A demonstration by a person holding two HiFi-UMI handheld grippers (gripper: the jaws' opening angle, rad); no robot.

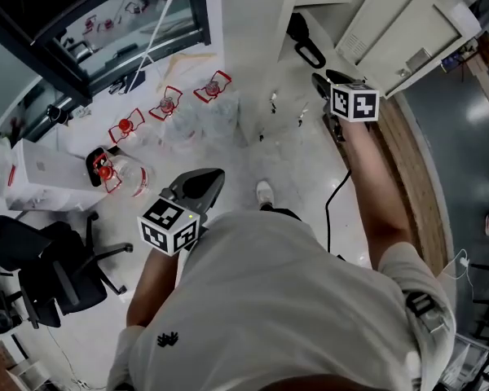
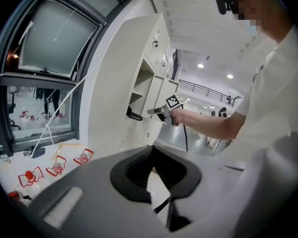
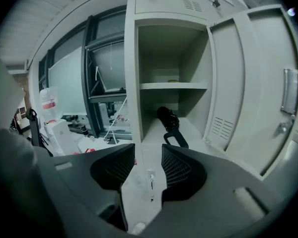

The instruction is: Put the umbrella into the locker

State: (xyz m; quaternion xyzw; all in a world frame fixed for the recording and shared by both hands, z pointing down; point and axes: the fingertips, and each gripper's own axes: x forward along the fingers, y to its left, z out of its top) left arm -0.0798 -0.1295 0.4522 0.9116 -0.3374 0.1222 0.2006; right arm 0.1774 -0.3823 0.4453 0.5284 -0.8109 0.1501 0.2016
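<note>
A black folded umbrella lies in the lower compartment of the open cream locker, its loop handle sticking out over the front edge. In the head view the umbrella shows at the locker's mouth. My right gripper is open, with nothing between its jaws, and sits a short way in front of the handle. From above, the right gripper points at the locker. My left gripper has its tips together and holds nothing. It hangs low at my left side, away from the locker.
The locker door stands swung open to the right. Several red-framed bottles lie on the floor by the window. A black office chair and a white box stand at the left. A black cable trails on the floor.
</note>
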